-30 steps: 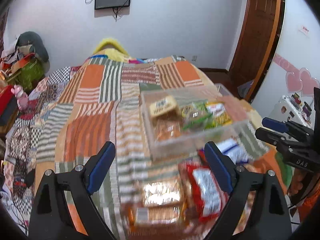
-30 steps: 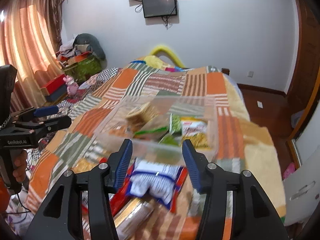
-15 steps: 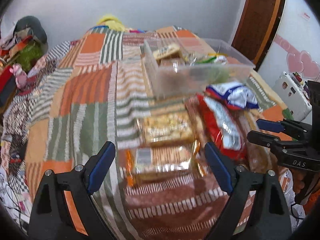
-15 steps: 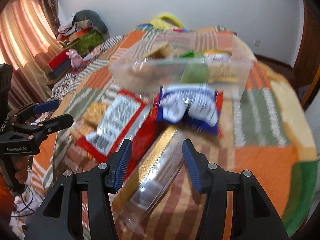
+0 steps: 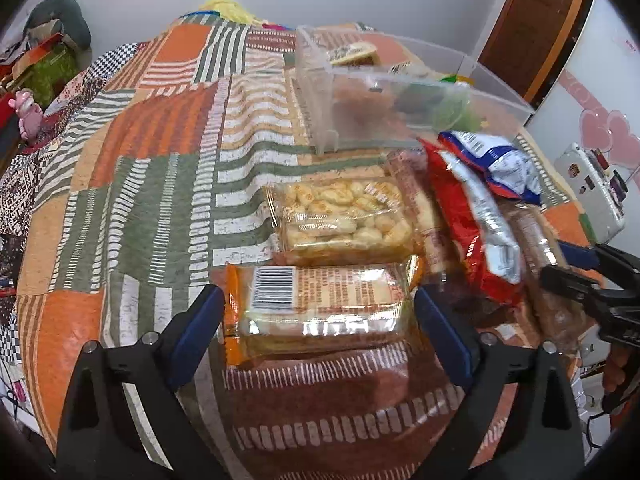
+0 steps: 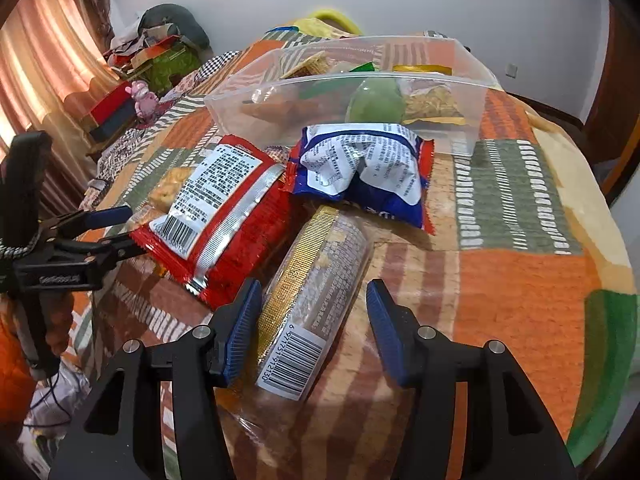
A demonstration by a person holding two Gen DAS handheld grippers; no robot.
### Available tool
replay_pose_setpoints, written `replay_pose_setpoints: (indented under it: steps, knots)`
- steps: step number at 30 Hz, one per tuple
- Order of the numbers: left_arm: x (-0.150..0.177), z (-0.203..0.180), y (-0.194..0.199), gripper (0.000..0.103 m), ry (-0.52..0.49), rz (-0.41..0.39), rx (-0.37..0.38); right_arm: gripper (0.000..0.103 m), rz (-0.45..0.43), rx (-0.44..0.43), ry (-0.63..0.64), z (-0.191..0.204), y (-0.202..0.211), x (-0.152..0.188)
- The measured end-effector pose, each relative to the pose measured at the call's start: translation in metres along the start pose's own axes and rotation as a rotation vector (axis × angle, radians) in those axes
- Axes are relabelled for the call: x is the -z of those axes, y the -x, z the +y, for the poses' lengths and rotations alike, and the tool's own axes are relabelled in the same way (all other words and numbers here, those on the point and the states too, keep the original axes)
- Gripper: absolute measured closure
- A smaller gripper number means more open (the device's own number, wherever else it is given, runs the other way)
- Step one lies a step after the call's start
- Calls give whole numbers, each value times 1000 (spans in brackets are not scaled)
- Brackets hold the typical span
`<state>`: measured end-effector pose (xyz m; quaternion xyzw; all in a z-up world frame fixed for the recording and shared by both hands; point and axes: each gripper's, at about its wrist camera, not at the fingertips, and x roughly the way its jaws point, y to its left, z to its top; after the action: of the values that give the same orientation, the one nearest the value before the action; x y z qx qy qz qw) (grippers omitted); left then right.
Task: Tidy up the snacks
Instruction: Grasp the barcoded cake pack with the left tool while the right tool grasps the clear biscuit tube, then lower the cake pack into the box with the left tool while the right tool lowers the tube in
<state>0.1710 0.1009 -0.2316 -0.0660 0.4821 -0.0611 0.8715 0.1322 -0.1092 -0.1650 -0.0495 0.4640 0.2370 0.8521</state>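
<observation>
Snack packs lie on a patchwork bedspread in front of a clear plastic bin [image 5: 400, 120] that holds several snacks. My left gripper [image 5: 316, 328] is open, its fingers on either side of an orange-ended cracker pack [image 5: 320, 308]. A clear pack of biscuits [image 5: 344, 216] lies just beyond it. My right gripper [image 6: 314, 328] is open around the near end of a long gold-striped biscuit sleeve [image 6: 312, 292]. A red pack [image 6: 216, 208] and a blue-and-white pack [image 6: 360, 168] lie between the sleeve and the bin [image 6: 352, 92].
The bedspread [image 5: 160, 160] stretches left and back. A cluttered pile [image 6: 160, 52] and a pink toy [image 6: 142, 96] sit by the curtains at left. A wooden door [image 5: 532, 28] and a white unit [image 5: 592, 188] stand at right.
Both grippers have dropped down and forward toward the snack pile. The left one now straddles the cracker pack, the right one the biscuit sleeve. The bin has moved up in both views.
</observation>
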Motion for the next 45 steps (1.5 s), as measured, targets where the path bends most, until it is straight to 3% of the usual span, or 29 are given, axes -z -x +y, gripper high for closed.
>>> replay_pose_setpoints:
  steps: [9,11,14,25,33,45]
  knots:
    - [-2,5,-7,8,32,-16,9,56,1,-19,-39,2,-13,1]
    - [-1,1,-5,19,5,-29,-1,59,-9,-2,-33,6,-14,1]
    - [0,-2,1,23,-12,-35,-9,63,-20,1,-24,8,-12,2]
    - [-1,-8,49,25,-14,-121,-31,69,-70,9,-5,5,12,3]
    - [-30,-25,74,25,-25,-210,-18,69,-156,21,-28,-10,38,-10]
    - [-98,-57,68,25,-49,-287,-2,69,-326,87,-62,-34,57,-68]
